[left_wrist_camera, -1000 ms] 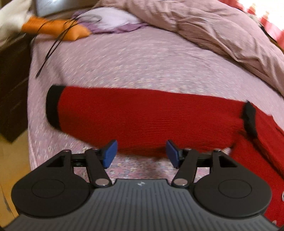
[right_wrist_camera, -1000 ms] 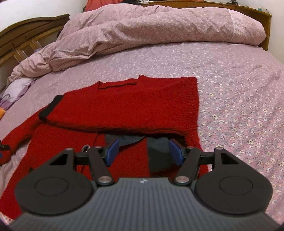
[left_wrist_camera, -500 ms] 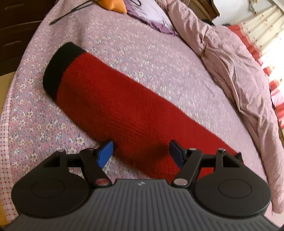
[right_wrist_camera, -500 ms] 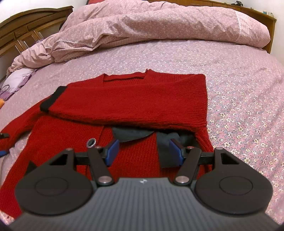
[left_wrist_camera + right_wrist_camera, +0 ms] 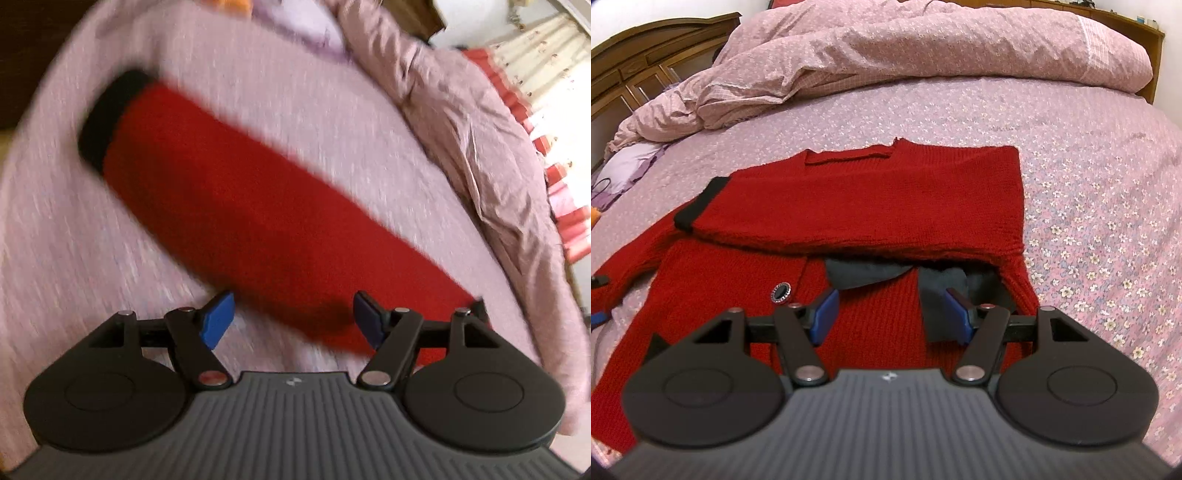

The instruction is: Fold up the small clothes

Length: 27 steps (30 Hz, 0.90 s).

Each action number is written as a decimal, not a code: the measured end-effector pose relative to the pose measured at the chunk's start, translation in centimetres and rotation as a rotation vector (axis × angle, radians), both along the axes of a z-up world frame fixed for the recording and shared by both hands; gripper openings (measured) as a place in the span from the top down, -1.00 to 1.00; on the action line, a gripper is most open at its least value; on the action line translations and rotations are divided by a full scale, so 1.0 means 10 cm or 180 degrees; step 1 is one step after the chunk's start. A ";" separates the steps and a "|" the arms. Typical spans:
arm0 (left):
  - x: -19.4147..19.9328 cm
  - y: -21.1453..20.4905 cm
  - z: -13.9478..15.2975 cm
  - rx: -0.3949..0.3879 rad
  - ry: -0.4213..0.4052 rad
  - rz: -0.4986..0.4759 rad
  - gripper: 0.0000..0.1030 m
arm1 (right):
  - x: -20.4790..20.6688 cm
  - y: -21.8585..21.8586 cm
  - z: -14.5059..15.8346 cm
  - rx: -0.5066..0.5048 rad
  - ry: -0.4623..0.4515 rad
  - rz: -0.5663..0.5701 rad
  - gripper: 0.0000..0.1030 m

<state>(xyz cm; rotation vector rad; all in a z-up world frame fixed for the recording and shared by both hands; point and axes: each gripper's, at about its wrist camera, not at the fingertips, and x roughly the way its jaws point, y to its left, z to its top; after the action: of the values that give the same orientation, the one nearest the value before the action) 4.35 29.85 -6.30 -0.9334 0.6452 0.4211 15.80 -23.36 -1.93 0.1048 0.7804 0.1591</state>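
No readable writing shows anywhere; each tool body carries only a small pale emblem. A bed (image 5: 1071, 155) with a pink floral sheet fills both views, a rumpled matching duvet (image 5: 905, 48) heaped by the wooden headboard (image 5: 639, 70). The red cardigan (image 5: 871, 206) lies flat mid-bed, its right sleeve folded across the chest, its left sleeve (image 5: 236, 206) stretched out sideways. The left tool (image 5: 293, 317) hangs over that sleeve, jaws apart. The right tool (image 5: 894, 314) hovers above the cardigan's lower front, jaws apart, empty.

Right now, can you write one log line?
left gripper: open over sleeve | right gripper: open over red cardigan | one sleeve folded
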 end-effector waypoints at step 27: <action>0.41 0.31 0.18 0.0800 -0.0253 0.0345 0.14 | 0.05 0.04 -0.02 0.0042 0.0073 -0.0036 -0.25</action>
<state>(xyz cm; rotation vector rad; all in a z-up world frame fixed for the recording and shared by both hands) 8.48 32.99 -4.54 -0.7435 0.4584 0.5457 16.32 -22.97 -2.15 0.1237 0.8016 0.1526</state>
